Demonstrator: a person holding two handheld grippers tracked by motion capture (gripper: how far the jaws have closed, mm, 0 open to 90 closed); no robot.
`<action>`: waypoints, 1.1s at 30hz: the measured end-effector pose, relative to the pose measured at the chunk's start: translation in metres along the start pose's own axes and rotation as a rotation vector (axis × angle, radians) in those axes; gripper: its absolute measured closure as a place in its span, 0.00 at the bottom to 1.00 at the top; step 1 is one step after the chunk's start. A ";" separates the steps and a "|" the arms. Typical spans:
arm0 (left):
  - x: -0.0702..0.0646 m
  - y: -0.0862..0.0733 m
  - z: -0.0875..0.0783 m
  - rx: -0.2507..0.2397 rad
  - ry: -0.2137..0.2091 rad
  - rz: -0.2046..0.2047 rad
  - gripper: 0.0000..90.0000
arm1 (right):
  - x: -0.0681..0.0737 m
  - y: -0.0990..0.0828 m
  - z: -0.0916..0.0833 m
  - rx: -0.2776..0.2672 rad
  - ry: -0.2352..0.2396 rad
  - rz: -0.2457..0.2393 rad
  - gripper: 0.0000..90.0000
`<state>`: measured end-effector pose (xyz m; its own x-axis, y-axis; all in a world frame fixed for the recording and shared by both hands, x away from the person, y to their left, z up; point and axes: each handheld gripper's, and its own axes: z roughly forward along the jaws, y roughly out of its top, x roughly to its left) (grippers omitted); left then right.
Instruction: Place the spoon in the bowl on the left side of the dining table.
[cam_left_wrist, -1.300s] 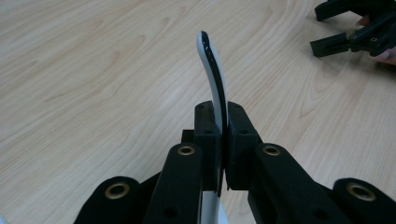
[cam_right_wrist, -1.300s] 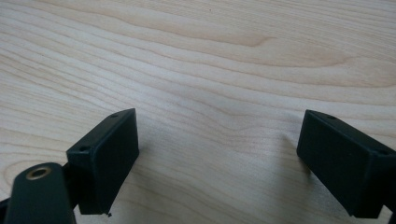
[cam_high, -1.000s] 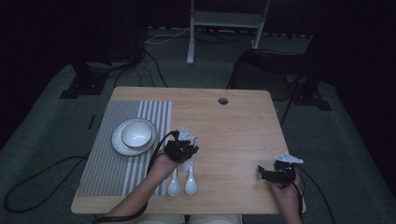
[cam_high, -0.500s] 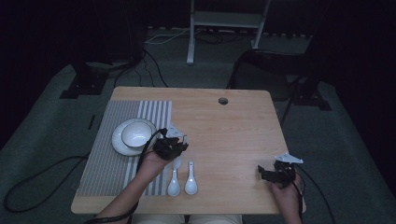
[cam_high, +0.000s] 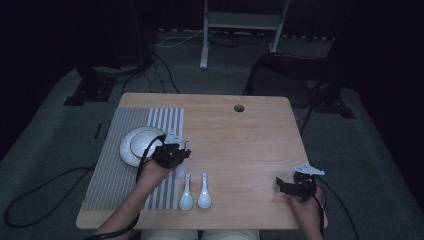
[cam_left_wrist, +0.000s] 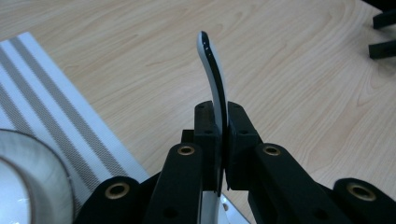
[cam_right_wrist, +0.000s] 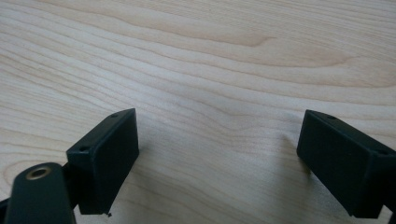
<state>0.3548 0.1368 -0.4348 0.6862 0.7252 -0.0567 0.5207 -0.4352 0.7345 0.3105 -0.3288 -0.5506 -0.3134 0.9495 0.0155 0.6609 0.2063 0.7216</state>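
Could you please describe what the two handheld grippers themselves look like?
Both the left gripper and right gripper are matte black with blocky rectangular pads, brass-coloured pivot pins, a pale grey three-cornered plate on top and a trailing black cable. The forearms are bare.

There are no words, numbers, labels or signs to read on anything here.
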 end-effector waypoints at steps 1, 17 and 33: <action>0.002 0.000 -0.003 -0.009 0.008 -0.009 0.95 | 0.000 0.000 0.000 0.000 0.000 0.000 0.13; 0.046 -0.003 -0.045 -0.080 0.088 -0.074 0.95 | 0.000 0.000 0.000 0.000 0.000 0.000 0.13; 0.092 -0.007 -0.047 -0.083 0.119 -0.142 0.95 | 0.000 0.000 0.000 0.000 -0.002 -0.001 0.14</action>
<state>0.3901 0.2314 -0.4134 0.5414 0.8362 -0.0876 0.5609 -0.2816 0.7786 0.3105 -0.3289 -0.5506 -0.3122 0.9499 0.0136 0.6606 0.2068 0.7217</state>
